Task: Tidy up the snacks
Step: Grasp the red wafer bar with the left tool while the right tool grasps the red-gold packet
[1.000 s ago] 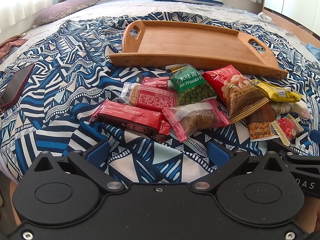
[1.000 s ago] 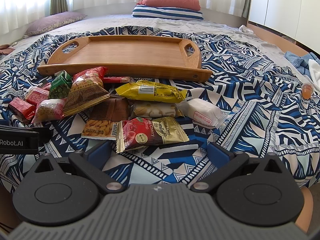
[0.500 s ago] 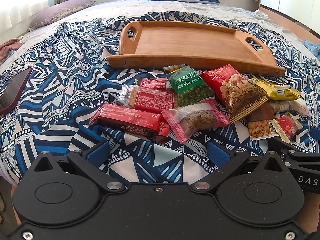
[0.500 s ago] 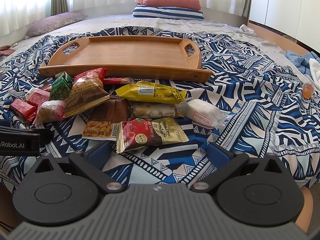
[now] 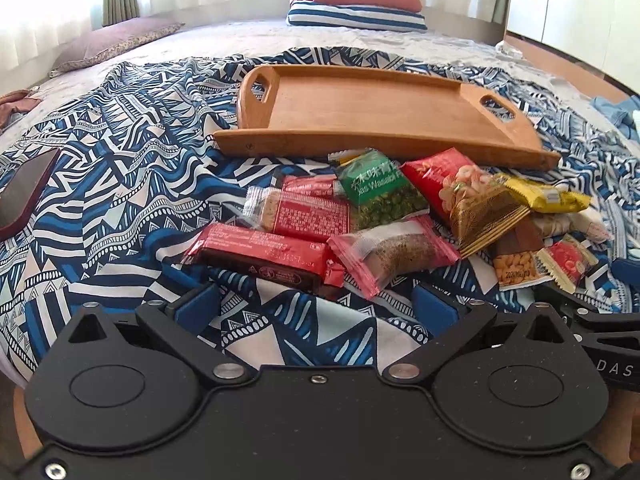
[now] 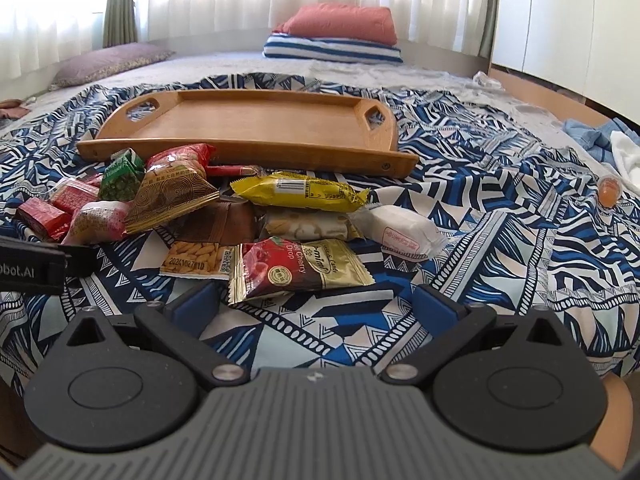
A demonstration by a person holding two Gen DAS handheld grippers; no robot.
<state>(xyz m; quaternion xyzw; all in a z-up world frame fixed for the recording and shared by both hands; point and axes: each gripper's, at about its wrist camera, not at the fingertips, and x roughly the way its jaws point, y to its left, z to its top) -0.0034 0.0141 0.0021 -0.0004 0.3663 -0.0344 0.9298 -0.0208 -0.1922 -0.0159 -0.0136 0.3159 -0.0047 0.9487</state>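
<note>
Several snack packets lie heaped on a blue patterned blanket in front of an empty wooden tray (image 5: 360,108) (image 6: 256,120). Nearest my left gripper (image 5: 316,306) are a long red bar (image 5: 264,254) and a pink-edged packet (image 5: 394,250); behind them sit a green wasabi pea bag (image 5: 378,190) and a red-and-gold nut bag (image 5: 472,200). My right gripper (image 6: 316,306) stands open just short of a red-gold cherry drop packet (image 6: 296,270). Around it lie an almond packet (image 6: 196,264), a yellow packet (image 6: 298,192) and a white packet (image 6: 400,230). Both grippers hold nothing.
The blanket (image 5: 120,200) covers a bed with pillows (image 6: 336,34) at the far end. A dark flat object (image 5: 22,196) lies at the left edge. A small orange jelly cup (image 6: 609,192) sits right, near light clothes (image 6: 600,140). White cabinets stand at right.
Both views have tilted up and edged forward slightly, so the snacks and tray sit a little lower in frame. Nothing was grasped and no packet has moved.
</note>
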